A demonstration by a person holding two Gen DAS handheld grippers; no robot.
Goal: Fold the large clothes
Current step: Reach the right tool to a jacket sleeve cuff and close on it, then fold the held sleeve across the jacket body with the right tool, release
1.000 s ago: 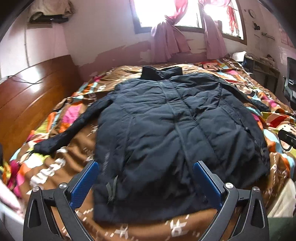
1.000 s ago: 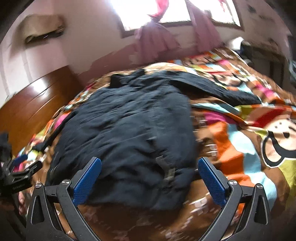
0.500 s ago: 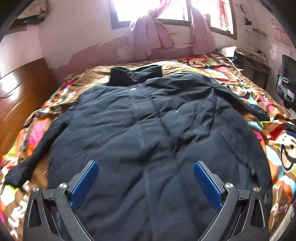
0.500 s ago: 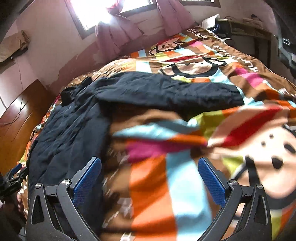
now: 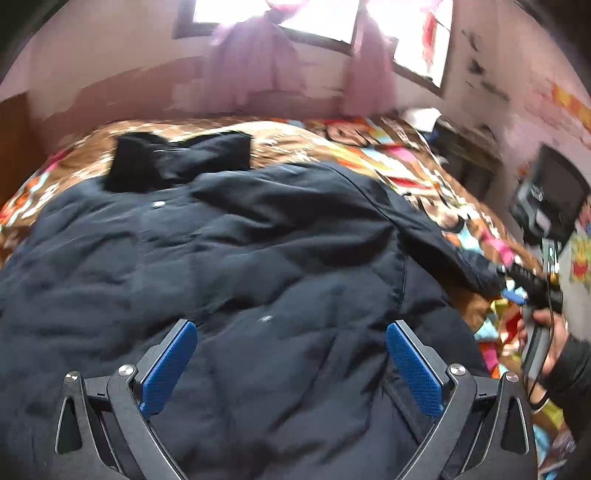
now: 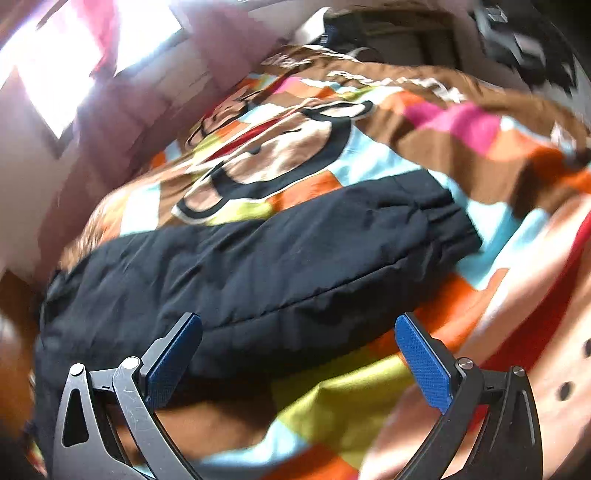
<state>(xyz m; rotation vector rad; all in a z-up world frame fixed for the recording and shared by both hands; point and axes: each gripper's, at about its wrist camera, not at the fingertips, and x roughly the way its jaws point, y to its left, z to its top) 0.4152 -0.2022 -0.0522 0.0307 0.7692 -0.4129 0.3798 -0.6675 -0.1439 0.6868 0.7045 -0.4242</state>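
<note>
A large dark padded coat (image 5: pixel 236 266) is spread flat across a bed, its collar (image 5: pixel 177 162) lying at the far end toward the window wall. In the left wrist view the body of the coat fills most of the frame, and the left gripper (image 5: pixel 291 365) is held just above it with its blue-padded fingers (image 5: pixel 168 369) spread wide and nothing between them. One sleeve (image 5: pixel 443 243) is seen running out to the right over the bedding, where its cuff end meets the other tool, gripped by a hand (image 5: pixel 546 343) in a dark sleeve at the right edge.

That sleeve (image 6: pixel 258 266) is shown close up only in the right wrist view, lying across the cover from lower left to upper right, with its cuff (image 6: pixel 450 218) at the far right. The right gripper (image 6: pixel 299 358) is positioned over the near edge of the sleeve, fingers wide apart and closed on nothing; the left pad (image 6: pixel 171 358) sits over dark cloth, the right pad over bare bedding.

The bed is covered by a bright patchwork bedspread (image 6: pixel 443 125) in brown, orange, pink and light blue, printed with a cartoon monkey face (image 6: pixel 273 147). Behind it, a pale pink wall, a bright window (image 5: pixel 317 18) and pink curtains (image 5: pixel 258 70) are seen. A dark chair (image 5: pixel 550 199) stands at the right.

Both views are motion-blurred. The near hem of the coat is hidden behind the left tool's frame, and the furniture along the far right wall cannot be made out.
</note>
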